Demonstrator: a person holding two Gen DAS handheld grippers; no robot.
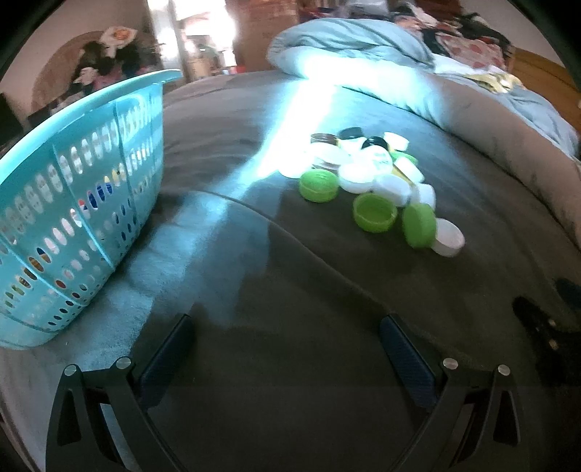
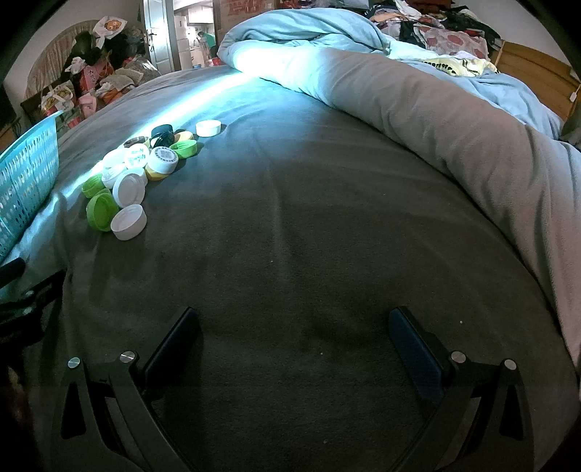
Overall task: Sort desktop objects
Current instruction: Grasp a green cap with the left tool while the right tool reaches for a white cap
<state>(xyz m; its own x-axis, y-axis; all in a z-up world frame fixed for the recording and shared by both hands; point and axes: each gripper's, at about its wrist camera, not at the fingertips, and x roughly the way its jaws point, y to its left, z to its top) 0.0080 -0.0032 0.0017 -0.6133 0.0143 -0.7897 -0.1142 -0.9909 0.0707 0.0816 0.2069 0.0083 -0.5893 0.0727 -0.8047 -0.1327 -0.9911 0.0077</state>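
A heap of plastic lids (image 1: 366, 174), white, green, black and yellow, lies on the grey bedspread (image 1: 290, 283). One green lid (image 1: 375, 212) lies hollow side up at its near edge. My left gripper (image 1: 287, 326) is open over bare fabric, well short of the heap, nothing between its fingers. A turquoise perforated basket (image 1: 72, 203) stands to its left. In the right wrist view the same lids (image 2: 138, 170) sit far left and my right gripper (image 2: 294, 319) is open and empty over the spread. The basket's corner (image 2: 25, 174) shows at the left edge.
A rolled grey and pale blue duvet (image 2: 417, 109) runs along the back and right of the bed. Piled clothes (image 2: 435, 25) lie behind it near a wooden headboard (image 2: 537, 76). Bags and clutter (image 2: 90, 76) stack against the far wall beside a doorway.
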